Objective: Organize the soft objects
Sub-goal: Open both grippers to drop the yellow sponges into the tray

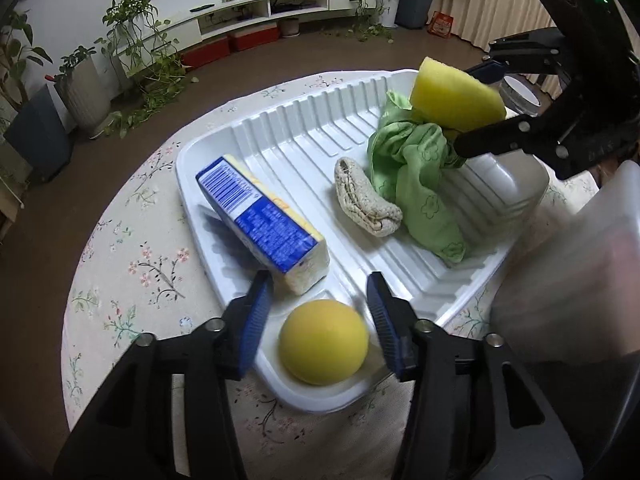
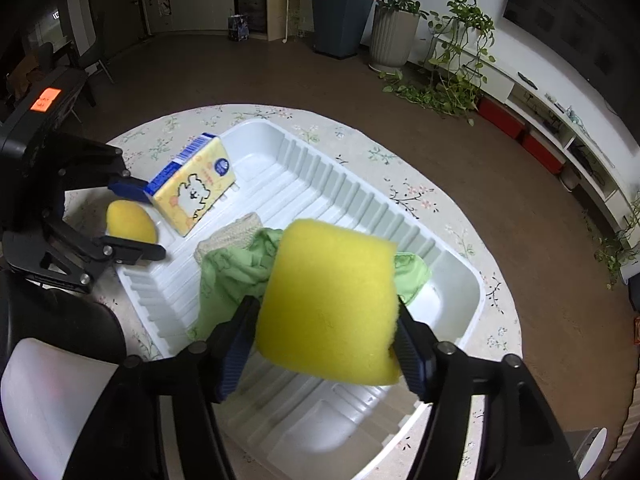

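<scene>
Sponge (image 2: 328, 304) clamped in right tool (image 2: 326, 332); left tool (image 1: 316, 300) wide, straddling ball (image 1: 323, 342).

My left gripper (image 1: 318, 300) hangs low with its jaws spread wide and nothing between them; my right gripper (image 2: 326, 320) is raised, jaws squeezing something.

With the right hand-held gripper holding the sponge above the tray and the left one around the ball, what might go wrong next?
1. The sponge, pinched in the right hand-held gripper above the green cloth, may land on the cloth and bounce or tip.
2. The left hand-held gripper is open around the yellow ball; closing off-centre could squirt the ball out of the tray.
3. The tissue pack leans and might topple if nudged.
</scene>
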Motion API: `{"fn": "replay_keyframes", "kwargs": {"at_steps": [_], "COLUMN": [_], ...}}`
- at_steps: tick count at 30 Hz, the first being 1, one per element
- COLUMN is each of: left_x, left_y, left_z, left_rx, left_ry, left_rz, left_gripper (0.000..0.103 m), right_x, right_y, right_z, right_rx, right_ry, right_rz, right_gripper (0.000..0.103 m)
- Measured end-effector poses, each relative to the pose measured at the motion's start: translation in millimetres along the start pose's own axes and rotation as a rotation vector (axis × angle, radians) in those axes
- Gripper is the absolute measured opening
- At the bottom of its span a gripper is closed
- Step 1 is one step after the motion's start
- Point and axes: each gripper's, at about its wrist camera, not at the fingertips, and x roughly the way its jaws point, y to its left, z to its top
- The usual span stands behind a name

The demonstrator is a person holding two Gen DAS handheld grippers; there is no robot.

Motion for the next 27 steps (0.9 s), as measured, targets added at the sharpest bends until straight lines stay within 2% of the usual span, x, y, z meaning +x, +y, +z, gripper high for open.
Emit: {"fn": "replay_keyframes", "kwargs": {"at_steps": [4, 7, 16, 18, 27], "left_x": [1.6, 0.9, -16.4, -21.2, -53.0], "left_y": [-1.5, 0.8, 3.3, 3.4, 21.3], "left_z": [4.3, 4.3, 12.7, 15.9, 17.8], "left_rx": [-0.016, -0.034, -0.064, -0.061, -0.130], "left_ry": [-0.017, -0.026, -0.097, -0.109, -0.175], "left_rz": [0.021, 0.017, -0.009, 0.000, 0.039], "left_gripper": [0.053, 0.053, 0.054, 0.059, 0.064], "right_x": [-4.8, -13.7, -39.7, -45.7, -86.1], "right_y": [-3.0, -7.8, -22.5, -23.0, -35.9], "right_z": [-1.7, -2.9, -0.7, 0.0, -10.9], "right_rx": [0.004, 0.018, 0.095, 0.096, 0.153], "right_ry": [-0.006, -0.032, -0.121, -0.134, -0.209], "right_rz": [-0.018, -0.012, 0.040, 0.035, 0.033], "right_gripper": [0.069, 0.074, 0.075, 0.075, 0.080]}}
